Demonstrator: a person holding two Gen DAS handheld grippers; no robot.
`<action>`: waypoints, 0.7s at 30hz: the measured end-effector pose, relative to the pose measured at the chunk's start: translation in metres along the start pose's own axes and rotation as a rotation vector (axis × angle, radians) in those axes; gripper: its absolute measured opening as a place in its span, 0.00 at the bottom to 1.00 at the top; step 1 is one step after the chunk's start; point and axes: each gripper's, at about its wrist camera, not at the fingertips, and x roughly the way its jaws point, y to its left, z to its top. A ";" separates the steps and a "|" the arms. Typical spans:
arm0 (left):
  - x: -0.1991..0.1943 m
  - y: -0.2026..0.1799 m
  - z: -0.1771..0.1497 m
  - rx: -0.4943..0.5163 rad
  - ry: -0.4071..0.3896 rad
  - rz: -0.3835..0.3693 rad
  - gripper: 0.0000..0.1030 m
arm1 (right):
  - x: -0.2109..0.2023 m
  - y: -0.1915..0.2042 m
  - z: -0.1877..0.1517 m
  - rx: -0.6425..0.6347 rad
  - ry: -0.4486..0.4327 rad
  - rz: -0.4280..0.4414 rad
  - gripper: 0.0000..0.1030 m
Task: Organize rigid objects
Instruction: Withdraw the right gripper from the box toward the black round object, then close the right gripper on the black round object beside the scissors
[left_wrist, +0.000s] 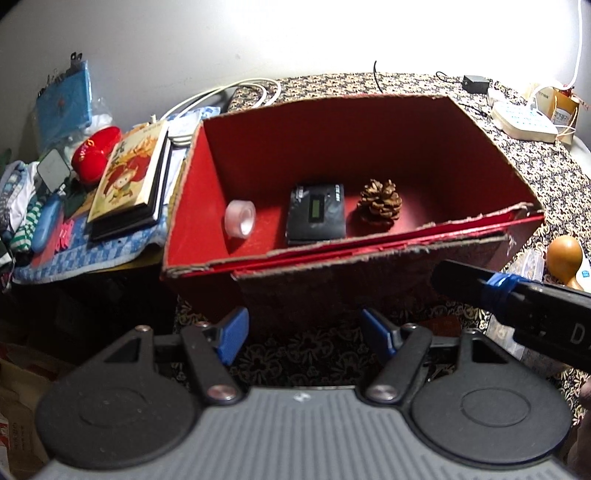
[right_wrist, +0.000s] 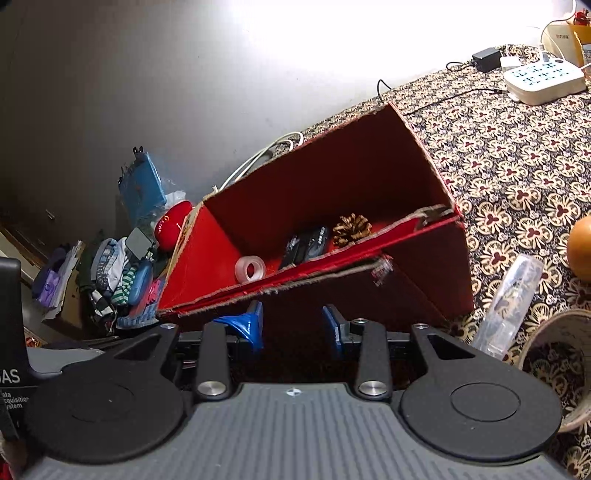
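A red open-topped box (left_wrist: 369, 140) stands on the patterned tablecloth (left_wrist: 554, 177). On its floor lie a clear tape roll (left_wrist: 240, 217), a black device with a small screen (left_wrist: 317, 213) and a pine cone (left_wrist: 380, 201). My left gripper (left_wrist: 304, 332) hangs open before the box's near wall with nothing between its blue fingers (left_wrist: 232, 338). In the right wrist view the same box (right_wrist: 332, 173) sits tilted, with the tape roll (right_wrist: 250, 268) and the pine cone (right_wrist: 351, 228) inside. My right gripper (right_wrist: 291, 326) is open just short of the near wall, holding nothing.
A clear plastic case (right_wrist: 511, 302), an orange round object (right_wrist: 581, 247) and a patterned cup (right_wrist: 554, 369) lie right of the box. A white power strip (right_wrist: 543, 77) sits at the back. Books (left_wrist: 129, 173), a red case (left_wrist: 96, 147) and clothes crowd the left.
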 end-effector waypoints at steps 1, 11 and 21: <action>0.002 0.000 -0.002 0.002 0.004 -0.001 0.72 | 0.000 -0.003 -0.001 0.004 0.006 -0.005 0.18; 0.024 0.009 -0.023 0.001 0.049 -0.132 0.73 | 0.002 -0.035 -0.013 0.079 0.092 -0.073 0.20; 0.039 -0.002 -0.054 0.119 0.062 -0.291 0.75 | 0.012 -0.044 -0.027 0.058 0.219 -0.095 0.18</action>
